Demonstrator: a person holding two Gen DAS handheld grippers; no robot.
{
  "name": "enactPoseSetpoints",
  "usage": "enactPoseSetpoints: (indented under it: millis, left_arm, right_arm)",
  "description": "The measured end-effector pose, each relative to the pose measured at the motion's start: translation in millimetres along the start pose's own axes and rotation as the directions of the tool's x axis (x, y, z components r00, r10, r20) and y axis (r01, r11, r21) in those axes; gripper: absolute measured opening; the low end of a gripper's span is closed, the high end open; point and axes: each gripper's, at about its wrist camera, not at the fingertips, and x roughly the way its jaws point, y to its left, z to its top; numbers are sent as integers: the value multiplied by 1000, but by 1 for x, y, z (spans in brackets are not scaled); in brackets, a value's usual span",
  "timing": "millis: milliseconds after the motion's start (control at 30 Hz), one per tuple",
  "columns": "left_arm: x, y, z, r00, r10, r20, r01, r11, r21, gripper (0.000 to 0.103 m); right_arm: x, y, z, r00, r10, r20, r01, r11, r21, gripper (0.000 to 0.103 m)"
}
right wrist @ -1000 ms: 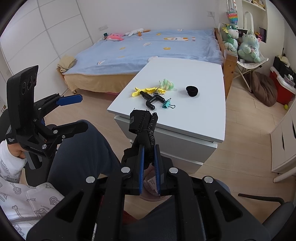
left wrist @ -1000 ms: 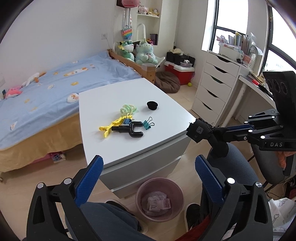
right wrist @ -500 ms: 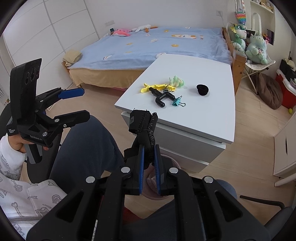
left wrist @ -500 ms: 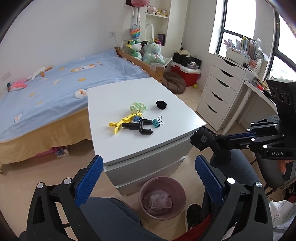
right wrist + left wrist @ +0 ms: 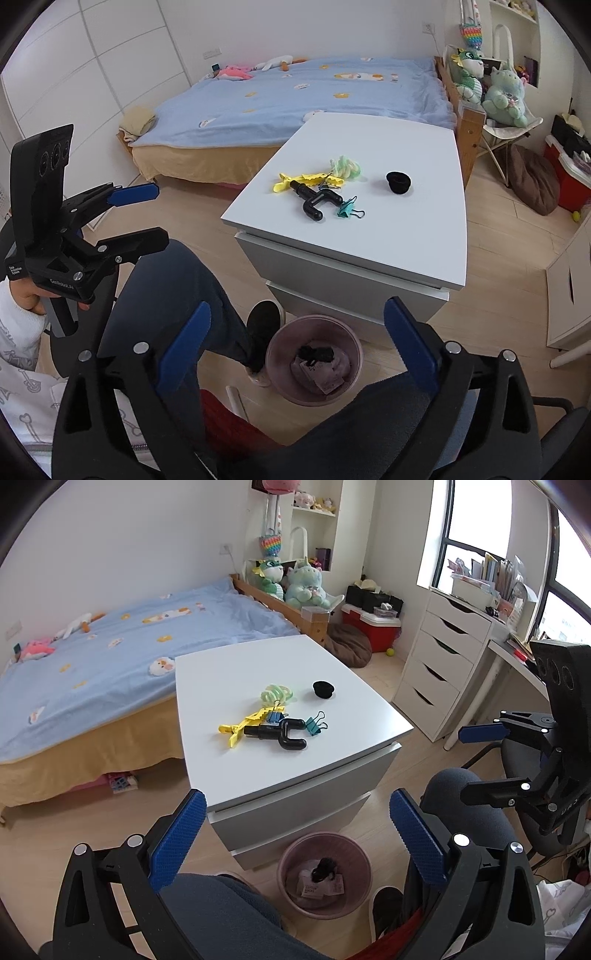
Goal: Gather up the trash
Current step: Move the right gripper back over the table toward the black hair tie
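A pink waste bin (image 5: 286, 851) (image 5: 272, 345) stands on the floor in front of the white drawer unit (image 5: 236, 771). A black strap piece (image 5: 324, 867) (image 5: 317, 353) lies in it on crumpled paper. My right gripper (image 5: 297, 309) hangs above the bin; its jaws are opening and nothing is between them. My left gripper (image 5: 296, 800) is open and empty, also over the bin. On the unit's top lie a yellow clip (image 5: 240, 728), a black Y-shaped part (image 5: 282, 735), a teal binder clip (image 5: 314, 724), a green hair tie (image 5: 275, 693) and a black cap (image 5: 323, 689).
A bed with a blue cover (image 5: 110, 657) runs along the unit's far left. A white chest of drawers (image 5: 439, 672) and a desk stand at the right. The person's legs (image 5: 192, 280) and a shoe (image 5: 263, 325) are beside the bin.
The right gripper's jaws, shut on the black strap piece before, have spread wide. The strap piece now lies in the bin. The left gripper stays open.
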Motion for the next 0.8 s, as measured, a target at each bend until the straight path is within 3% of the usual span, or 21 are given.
enactPoseSetpoints:
  millis: [533,800]
  left_arm:
    - [9,1,1,1000,10,-16,-10,1000,-6,96]
    - [19,8,9,1000,17,-7,-17,1000,-22,96]
  right_arm:
    - [-7,-16,3,999,-40,20,39,996,76,98]
    - [-6,-28,21,997,-58,43,54,995,84,98]
